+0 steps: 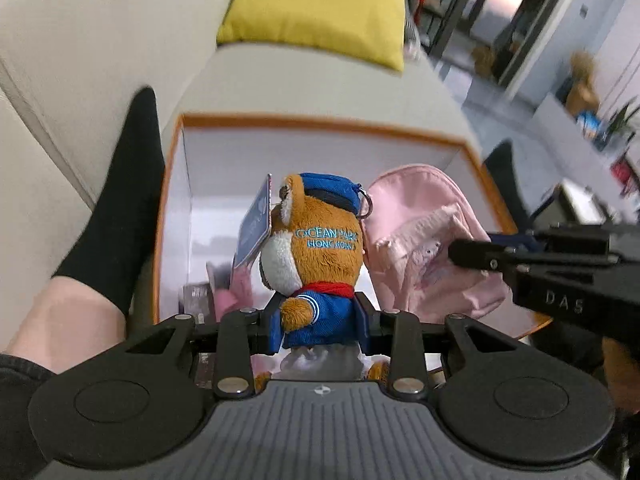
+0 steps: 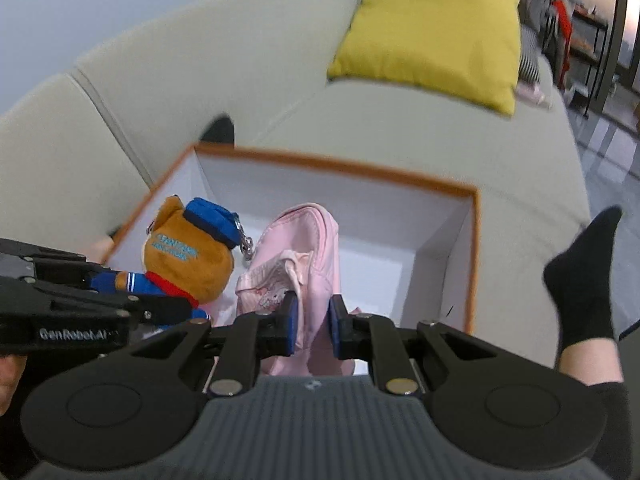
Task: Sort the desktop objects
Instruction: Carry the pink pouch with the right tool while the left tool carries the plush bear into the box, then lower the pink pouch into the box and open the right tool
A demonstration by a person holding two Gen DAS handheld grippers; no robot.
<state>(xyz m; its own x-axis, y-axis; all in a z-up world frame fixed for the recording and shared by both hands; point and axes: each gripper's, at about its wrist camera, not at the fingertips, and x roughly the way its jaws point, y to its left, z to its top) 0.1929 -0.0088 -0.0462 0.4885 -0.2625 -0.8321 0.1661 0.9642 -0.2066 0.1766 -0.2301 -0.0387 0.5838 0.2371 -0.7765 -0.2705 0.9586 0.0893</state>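
My left fingers (image 1: 320, 330) are clamped on the blue jacket of the plush bear (image 1: 316, 248), part-way closed because the stuffed body fills the gap between them. I grip it low at the waist so the head and cap stand clear above, upright, with the paper tag (image 1: 254, 226) hanging free at about 9 o'clock of the head.

My right fingers (image 2: 314, 326) are nearly together, pinching a fold of the pink pouch (image 2: 304, 264). Thin fabric is all that lies between them, which is why they close so far. The rest of the pouch slumps forward from the pinch, toward 12 o'clock.

Both things hang over the open white box with the orange rim (image 2: 340, 166), which sits on the sofa (image 2: 200, 80) between my socked feet (image 2: 580, 276). From the right wrist, the bear is at 10 o'clock of the pouch, close beside it. I hold them side by side over the box, I judge, so each can be let down into its own half. Something pink and a small dark item (image 1: 196, 294) already lie at the bottom near the left wall; I can't tell what they are.

A yellow cushion (image 2: 432, 32) leans on the sofa back at 1 o'clock.
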